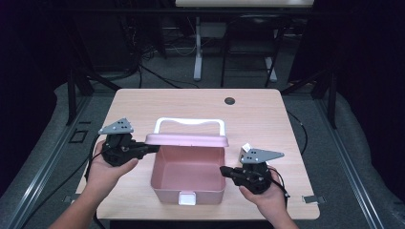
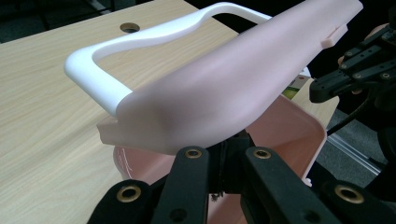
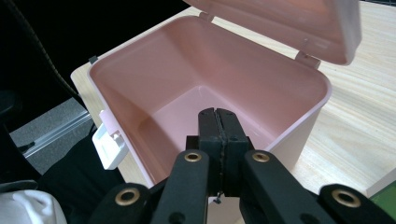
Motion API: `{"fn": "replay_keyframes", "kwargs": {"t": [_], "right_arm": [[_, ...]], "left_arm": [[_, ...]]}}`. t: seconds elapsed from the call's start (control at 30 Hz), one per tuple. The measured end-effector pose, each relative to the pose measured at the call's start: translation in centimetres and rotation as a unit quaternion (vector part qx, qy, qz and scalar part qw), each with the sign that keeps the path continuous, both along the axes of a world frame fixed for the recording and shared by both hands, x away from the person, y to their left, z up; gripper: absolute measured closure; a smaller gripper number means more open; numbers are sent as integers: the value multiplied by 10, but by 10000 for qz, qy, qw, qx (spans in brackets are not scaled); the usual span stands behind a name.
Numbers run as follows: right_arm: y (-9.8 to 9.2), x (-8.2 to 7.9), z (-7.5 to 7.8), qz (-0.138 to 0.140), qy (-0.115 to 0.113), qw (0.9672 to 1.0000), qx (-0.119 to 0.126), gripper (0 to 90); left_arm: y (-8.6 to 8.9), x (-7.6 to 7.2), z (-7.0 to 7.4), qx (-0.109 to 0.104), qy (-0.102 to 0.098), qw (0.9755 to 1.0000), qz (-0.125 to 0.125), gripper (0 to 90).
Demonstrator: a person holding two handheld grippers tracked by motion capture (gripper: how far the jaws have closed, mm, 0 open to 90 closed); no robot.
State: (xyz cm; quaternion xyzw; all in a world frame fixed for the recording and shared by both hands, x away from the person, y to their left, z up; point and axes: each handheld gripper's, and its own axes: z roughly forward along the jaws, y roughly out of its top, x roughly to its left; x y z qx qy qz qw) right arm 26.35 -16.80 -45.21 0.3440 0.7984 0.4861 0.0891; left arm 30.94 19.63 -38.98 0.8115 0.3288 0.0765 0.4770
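Observation:
A pink plastic box (image 1: 188, 183) stands open and empty near the table's front edge. Its lid (image 1: 186, 140) is raised, with a white handle (image 1: 188, 121) on top and a white latch (image 1: 186, 198) on the front wall. My left gripper (image 1: 154, 149) is shut, and its tips reach the lid's left end. In the left gripper view the lid (image 2: 233, 84) hangs over the closed jaws and hides their tips. My right gripper (image 1: 224, 171) is shut on nothing, at the box's right rim. In the right gripper view its tips (image 3: 218, 114) point over the rim into the box (image 3: 187, 79).
The light wooden table (image 1: 143, 105) has a round cable hole (image 1: 229, 100) at the back. A small white item (image 1: 246, 147) lies right of the box. Metal desk legs and cables stand on the dark floor behind.

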Motion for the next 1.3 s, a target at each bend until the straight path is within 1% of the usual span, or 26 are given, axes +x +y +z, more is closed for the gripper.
{"fn": "replay_keyframes", "kwargs": {"t": [0.1, 0.37, 0.47, 0.77, 0.83, 0.97, 1.07, 1.3], "right_arm": [[2, -2, -1, 25, -7, 10000, -28, 900], [12, -4, -6, 126, 9, 9999, -101, 900], [15, -5, -10, 157, 44, 9998, -117, 900], [19, -6, -16, 209, 137, 9996, -128, 900], [20, -6, -17, 215, 139, 9996, -124, 900], [23, -7, -21, 219, 141, 9995, -197, 900], [23, -6, -25, 234, 195, 9994, -185, 900], [25, -7, -27, 258, 205, 9993, -155, 900]], "left_arm": [[0, 1, 1, 28, -12, 10000, 4, 900], [0, 4, 2, -43, -17, 10000, 14, 900], [0, 5, 3, -42, -2, 10000, -28, 900], [-1, 8, 5, -81, -11, 10000, 11, 900], [0, 9, 6, -62, 0, 10000, 4, 900], [-1, 11, 6, -89, -19, 10000, 28, 900], [-1, 11, 7, -106, -9, 9999, 44, 900], [0, 12, 7, -122, 13, 9999, 62, 900]]}}
